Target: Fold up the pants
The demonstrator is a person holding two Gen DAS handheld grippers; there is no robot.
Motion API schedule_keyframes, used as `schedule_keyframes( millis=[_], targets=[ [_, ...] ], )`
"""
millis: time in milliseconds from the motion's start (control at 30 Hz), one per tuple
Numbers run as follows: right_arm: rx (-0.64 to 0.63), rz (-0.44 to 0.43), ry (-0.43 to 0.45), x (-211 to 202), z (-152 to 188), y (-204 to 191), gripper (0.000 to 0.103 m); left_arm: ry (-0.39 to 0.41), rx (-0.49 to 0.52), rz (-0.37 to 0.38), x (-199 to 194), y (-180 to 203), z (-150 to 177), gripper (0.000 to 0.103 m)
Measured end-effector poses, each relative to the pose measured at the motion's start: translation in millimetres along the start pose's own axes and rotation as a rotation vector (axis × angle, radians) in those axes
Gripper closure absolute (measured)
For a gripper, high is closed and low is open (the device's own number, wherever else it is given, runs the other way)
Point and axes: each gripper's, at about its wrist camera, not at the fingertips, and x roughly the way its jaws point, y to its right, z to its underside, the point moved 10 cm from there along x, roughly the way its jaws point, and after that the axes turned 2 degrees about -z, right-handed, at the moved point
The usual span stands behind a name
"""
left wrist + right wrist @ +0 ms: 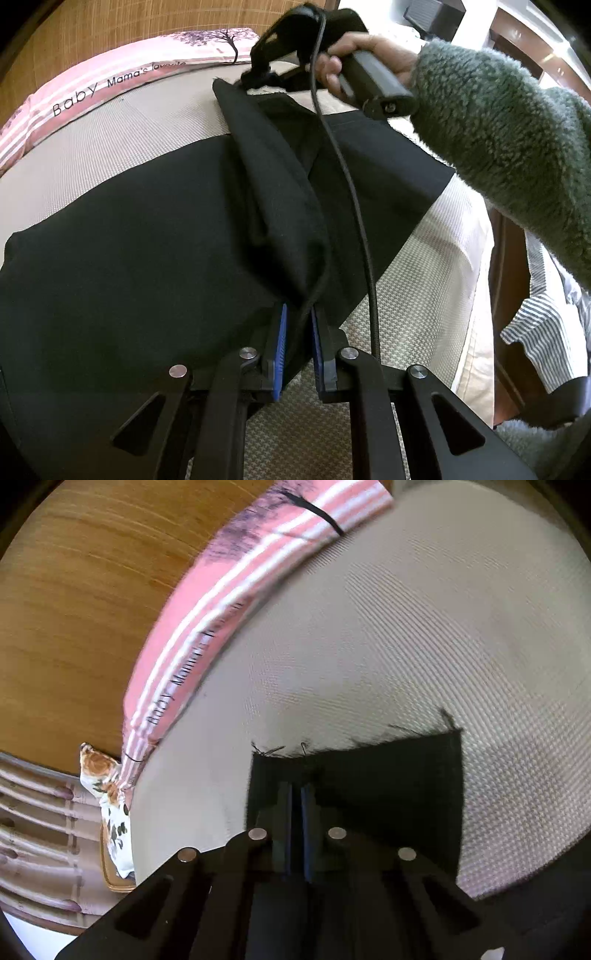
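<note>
Black pants (129, 240) lie spread over a beige woven mattress (129, 133). One layer is lifted into a long ridge that runs from my left gripper (298, 314) up to my right gripper (255, 79). Blue pads (280, 332) of the left gripper pinch the near end of that ridge. A hand in a green fleece sleeve (498, 129) holds the right gripper at the far frayed hem. In the right wrist view the right gripper (295, 790) is shut on the frayed edge of the pants (388, 775), which hang dark around the fingers.
A pink striped blanket with lettering (92, 88) runs along the mattress's far side against a wooden wall (74, 609). A black cable (354, 192) hangs over the pants. Striped cloth (543, 325) lies off the right edge. A floral cushion (110, 794) sits beside the bed.
</note>
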Motion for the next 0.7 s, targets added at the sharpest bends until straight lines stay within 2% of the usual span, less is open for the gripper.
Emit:
schedule_keyframes(
  millis=[233, 500, 567, 667, 700],
  targets=[
    [-0.061, -0.079, 0.085, -51.3, -11.0, -64.1, 0.099, 0.035, -0.045, 0.003, -7.9, -6.9, -8.0, 0.091],
    [-0.103, -0.178, 0.187, -121.1, -4.3, -113.6, 0.099, 0.094, -0.057, 0.010, -25.2, -9.8, -19.6, 0.094],
    [-0.110, -0.179, 0.227, -145.0, 0.6, -113.1, 0.099, 0.103, -0.051, 0.015, -27.7, -8.6, -20.7, 0.094],
    [-0.094, -0.135, 0.298, -185.8, 11.7, -90.1, 0.099, 0.102, -0.028, 0.020, -28.0, -4.5, -19.4, 0.094],
    [-0.075, -0.106, 0.331, -204.3, 18.6, -71.5, 0.099, 0.102, -0.013, 0.016, -27.6, -2.9, -18.7, 0.094]
  ],
)
